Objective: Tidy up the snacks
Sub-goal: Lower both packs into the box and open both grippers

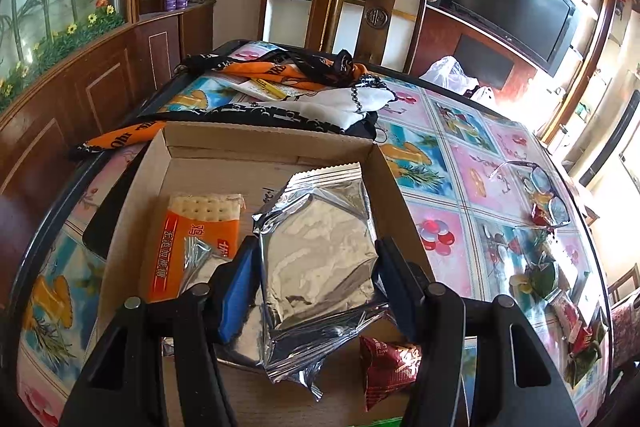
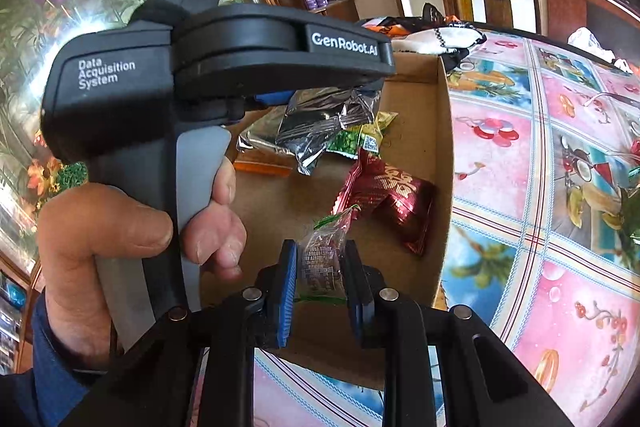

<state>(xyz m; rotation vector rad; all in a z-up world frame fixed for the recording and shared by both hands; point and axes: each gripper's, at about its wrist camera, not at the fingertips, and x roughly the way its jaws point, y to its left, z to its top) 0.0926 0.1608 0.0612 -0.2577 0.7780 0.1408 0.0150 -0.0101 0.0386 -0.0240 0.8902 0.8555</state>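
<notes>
A shallow cardboard box (image 1: pixel 264 143) sits on the table. My left gripper (image 1: pixel 316 251) is shut on a silver foil snack pack (image 1: pixel 320 251) and holds it over the box. An orange cracker pack (image 1: pixel 196 247) and a dark red wrapped snack (image 1: pixel 384 363) lie in the box. My right gripper (image 2: pixel 322 259) is shut on a small clear snack packet with green ends (image 2: pixel 322 259), above the box's near part (image 2: pixel 440 147). There the left gripper (image 2: pixel 224 67), held by a hand, still holds the silver pack (image 2: pixel 320 119). A red snack (image 2: pixel 388 195) and a green packet (image 2: pixel 360 139) lie in the box.
Colourful patterned tablecloth (image 1: pixel 460 163) covers the table. Scarves and cloth (image 1: pixel 280 87) lie behind the box. Glasses (image 1: pixel 536 187) and several loose wrapped snacks (image 1: pixel 568 307) lie on the right side of the table. A wooden chair (image 1: pixel 376 7) stands behind.
</notes>
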